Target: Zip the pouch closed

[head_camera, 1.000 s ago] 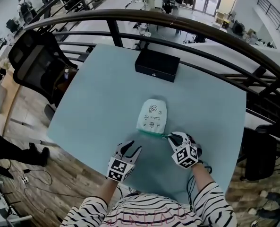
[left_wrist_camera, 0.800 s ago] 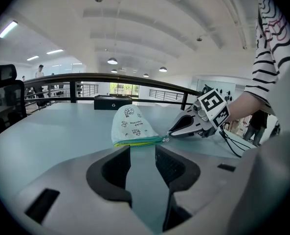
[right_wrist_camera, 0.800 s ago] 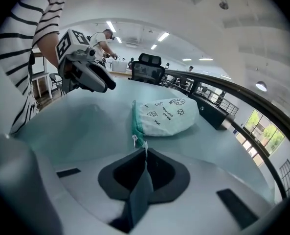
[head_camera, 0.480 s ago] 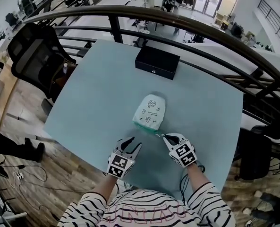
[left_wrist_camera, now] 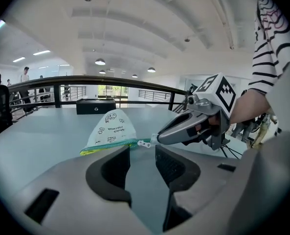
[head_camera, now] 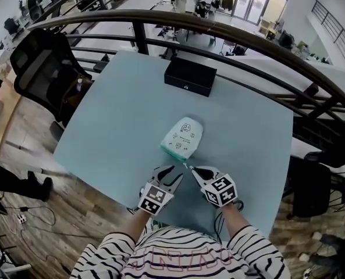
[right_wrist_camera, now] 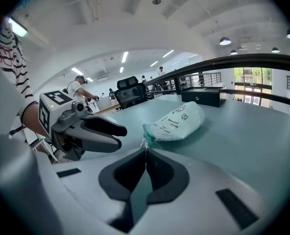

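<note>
— Why is the pouch [head_camera: 182, 137] lying flat on the teal table [head_camera: 114, 115] instead of being lifted?

— I reckon the tabletop carries it, so both tools are free for the zipper. It sits just ahead of the two grippers' tips with its zipped edge turned toward them. The black box [head_camera: 189, 77] is well beyond it, out of the way.

— And the left gripper [left_wrist_camera: 142, 156]? It looks idle.

— Its jaws stand apart with only bare table between them. It's close to the pouch's near edge, right beside the other gripper. My guess is it's placed to pin the fabric, since nothing anchors the pouch against a tug.

— The right gripper [right_wrist_camera: 145, 149]?

— Clenched, jaws together, pinching the zipper pull [left_wrist_camera: 144, 143] at its very tip, or the little tab attached to it. That's the one bit you have to drag to close the thing.

— What does the pouch look like?

— It's soft, rounded, pale mint and slightly puffed, with small dark doodles and print on top. Along the edge nearest the grippers runs the zipper [left_wrist_camera: 110, 146], a green band with yellow under it. The small pale pull sits at the end closest to the right gripper. How much of the zip is open, I can't tell from here.
</note>
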### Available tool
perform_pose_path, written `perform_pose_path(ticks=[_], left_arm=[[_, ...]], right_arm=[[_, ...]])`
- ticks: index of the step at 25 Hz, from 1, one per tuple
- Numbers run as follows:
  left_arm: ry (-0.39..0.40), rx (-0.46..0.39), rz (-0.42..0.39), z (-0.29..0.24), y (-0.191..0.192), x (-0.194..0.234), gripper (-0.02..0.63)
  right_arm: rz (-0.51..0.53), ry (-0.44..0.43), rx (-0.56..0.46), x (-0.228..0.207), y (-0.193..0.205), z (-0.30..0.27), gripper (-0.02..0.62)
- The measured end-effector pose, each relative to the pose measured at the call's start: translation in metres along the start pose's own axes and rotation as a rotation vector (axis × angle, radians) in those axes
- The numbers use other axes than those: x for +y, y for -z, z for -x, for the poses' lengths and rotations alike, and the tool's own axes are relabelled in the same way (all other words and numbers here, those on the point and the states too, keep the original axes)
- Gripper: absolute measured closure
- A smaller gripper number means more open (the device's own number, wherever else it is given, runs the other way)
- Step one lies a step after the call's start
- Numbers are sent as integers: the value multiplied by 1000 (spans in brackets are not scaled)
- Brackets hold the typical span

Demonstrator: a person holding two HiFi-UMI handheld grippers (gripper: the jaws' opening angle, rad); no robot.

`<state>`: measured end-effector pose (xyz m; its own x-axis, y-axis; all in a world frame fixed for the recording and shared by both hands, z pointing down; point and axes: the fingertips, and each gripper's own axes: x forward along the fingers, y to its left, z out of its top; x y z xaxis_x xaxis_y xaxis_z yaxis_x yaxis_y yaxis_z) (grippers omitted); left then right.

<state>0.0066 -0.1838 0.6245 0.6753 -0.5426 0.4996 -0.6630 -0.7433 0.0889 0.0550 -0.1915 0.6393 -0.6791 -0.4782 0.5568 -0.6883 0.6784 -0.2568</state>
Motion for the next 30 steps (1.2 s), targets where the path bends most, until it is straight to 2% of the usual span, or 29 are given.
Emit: perform_pose_path(ticks=[8,18,24,25,30], left_arm=[[43,23,-41,-6,4,-22,453],[4,36,-58,-12,4,-19,457],[-29,8,-51,-9,1,-18,517],[-39,8,-43,-8,1,-17,577],[-26,18,-10,-6,2,-19,580]], right_arm=[[43,-66,6,27,-2,10,566],[54,-107,13,37,-2,18,566],[40,-95,6,32,-1,22,566],[38,-93,8,31,0,22,566],[31,-88,13,29,6,27,566]])
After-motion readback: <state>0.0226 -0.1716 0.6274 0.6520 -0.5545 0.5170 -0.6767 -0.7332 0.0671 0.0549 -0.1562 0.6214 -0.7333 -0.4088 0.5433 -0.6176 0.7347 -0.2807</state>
